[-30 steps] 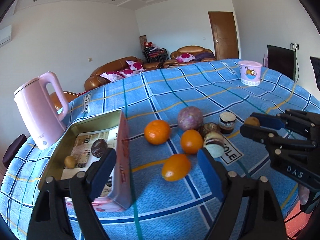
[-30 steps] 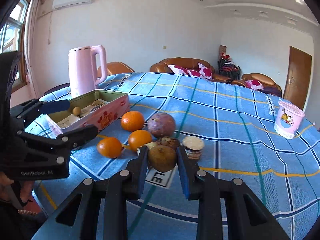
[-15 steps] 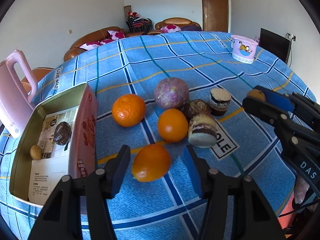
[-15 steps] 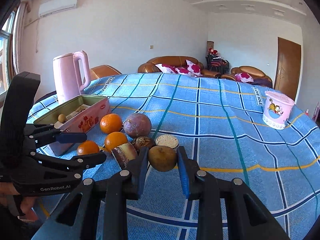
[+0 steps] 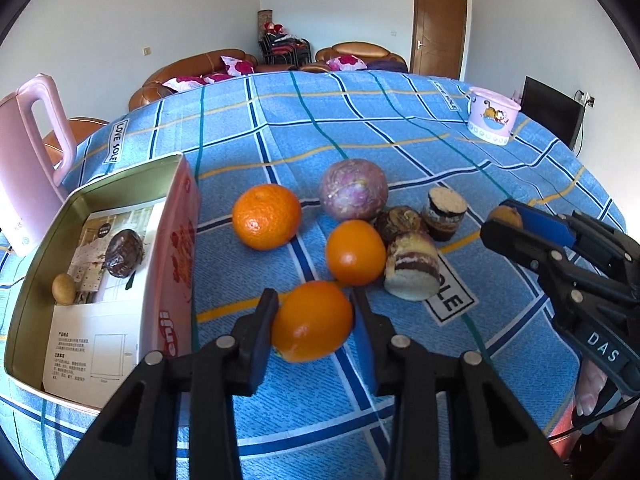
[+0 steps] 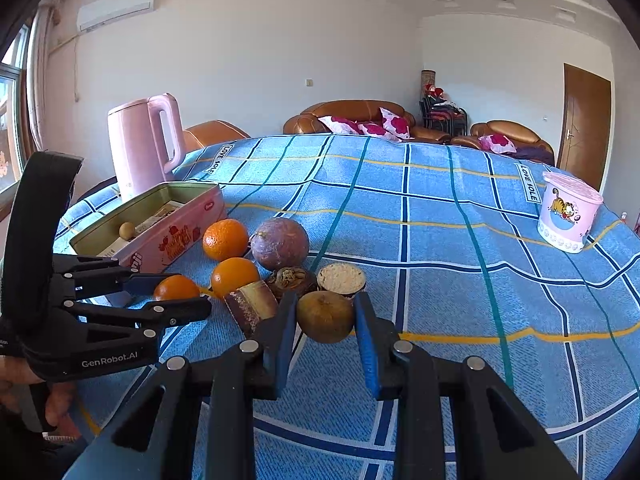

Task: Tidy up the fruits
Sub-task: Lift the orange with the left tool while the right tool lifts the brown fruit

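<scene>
Orange fruit [image 5: 312, 321] between closing left fingers [image 5: 264, 320]

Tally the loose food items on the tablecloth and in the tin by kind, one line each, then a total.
Oranges: 3
Round purple fruit: 1
Small brown fruits: 2
Dark wrinkled fruits: 2
Cut banded stalk pieces: 2
Total: 10

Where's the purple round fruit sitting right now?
In the left wrist view the purple fruit lies mid-table on the blue cloth, right of the far orange and just behind the middle orange.
</scene>
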A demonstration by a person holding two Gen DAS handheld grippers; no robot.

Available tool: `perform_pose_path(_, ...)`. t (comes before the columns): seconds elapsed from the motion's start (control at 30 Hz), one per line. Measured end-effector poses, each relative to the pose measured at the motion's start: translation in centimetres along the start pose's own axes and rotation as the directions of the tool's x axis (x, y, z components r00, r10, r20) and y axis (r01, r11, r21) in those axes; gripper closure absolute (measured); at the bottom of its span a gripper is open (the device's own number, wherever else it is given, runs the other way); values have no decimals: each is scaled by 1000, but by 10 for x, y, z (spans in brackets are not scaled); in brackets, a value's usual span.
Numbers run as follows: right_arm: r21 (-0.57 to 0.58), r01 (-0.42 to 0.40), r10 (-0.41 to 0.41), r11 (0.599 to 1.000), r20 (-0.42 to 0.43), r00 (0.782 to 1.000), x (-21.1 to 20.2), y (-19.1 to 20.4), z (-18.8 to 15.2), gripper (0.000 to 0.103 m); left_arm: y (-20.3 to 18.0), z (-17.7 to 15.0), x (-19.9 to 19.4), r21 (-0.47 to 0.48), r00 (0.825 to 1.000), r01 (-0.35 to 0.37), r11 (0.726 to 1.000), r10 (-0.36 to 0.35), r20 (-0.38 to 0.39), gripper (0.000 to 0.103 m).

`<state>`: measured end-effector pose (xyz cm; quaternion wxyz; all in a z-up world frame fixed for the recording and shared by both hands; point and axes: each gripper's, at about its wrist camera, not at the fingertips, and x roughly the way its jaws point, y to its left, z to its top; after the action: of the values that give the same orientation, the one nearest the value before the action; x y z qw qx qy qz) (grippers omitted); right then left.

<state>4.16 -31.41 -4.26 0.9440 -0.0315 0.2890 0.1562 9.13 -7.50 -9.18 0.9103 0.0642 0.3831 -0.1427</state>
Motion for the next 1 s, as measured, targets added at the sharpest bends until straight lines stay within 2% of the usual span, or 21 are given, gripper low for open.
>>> perform_pose_path(0.43, -27, -27, 29, 999, 62, 998, -10, 3, -2, 72, 2, -3, -16, -4, 992, -57, 998, 57, 110, 65)
perform_pose_path(1.0, -65, -33, 41, 997, 125, 991, -19, 7, -4, 72, 1, -7, -29, -14, 975, -103, 995, 104, 197, 65)
